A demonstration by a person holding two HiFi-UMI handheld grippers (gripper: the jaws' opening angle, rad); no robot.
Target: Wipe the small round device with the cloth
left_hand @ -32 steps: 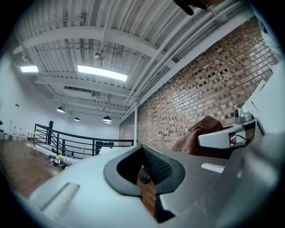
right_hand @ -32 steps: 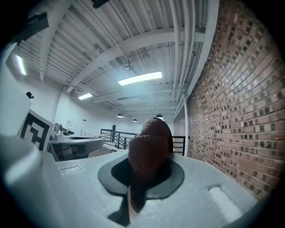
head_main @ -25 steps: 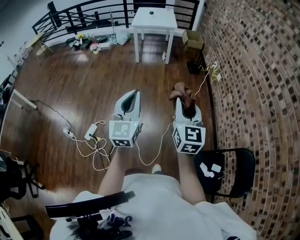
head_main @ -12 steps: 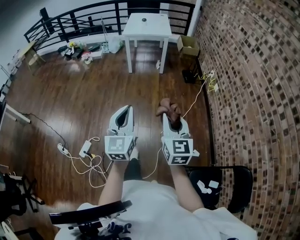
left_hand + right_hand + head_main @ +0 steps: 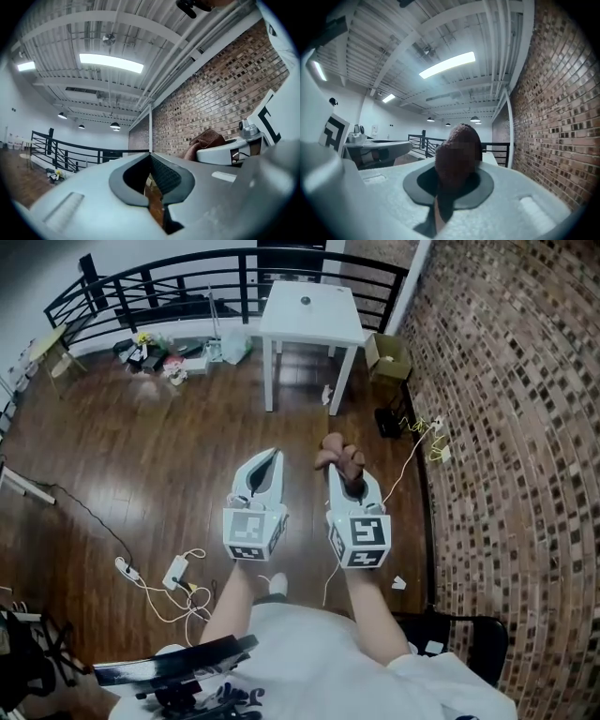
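The 2 grippers are held out side by side above the wood floor [image 5: 141, 456], both pointing toward 12 o'clock in the head view. The left gripper [image 5: 273, 456] has its jaws together with nothing between them; its own view shows the dark pads meeting along a thin seam. The right gripper [image 5: 338, 472] is clamped on the brown cloth [image 5: 339, 456], which bunches up out of its tips in a rounded wad; in the right gripper view the cloth fills the gap between the pads.

The device [image 5: 306, 300], small, round and dark, sits on the white table [image 5: 323, 326] at 12 o'clock, well apart from both grippers, near the middle of the tabletop. A black railing [image 5: 169, 282] runs behind the table from 10 to 12 o'clock. A cardboard box [image 5: 389, 354] stands just beside the table at 1 o'clock, against the brick wall [image 5: 525, 427] that fills the 3 o'clock side. A white power strip [image 5: 175, 571] with looped cables lies on the floor at 8 o'clock, and a black chair [image 5: 469, 638] stands at 5 o'clock, near the person's right arm.
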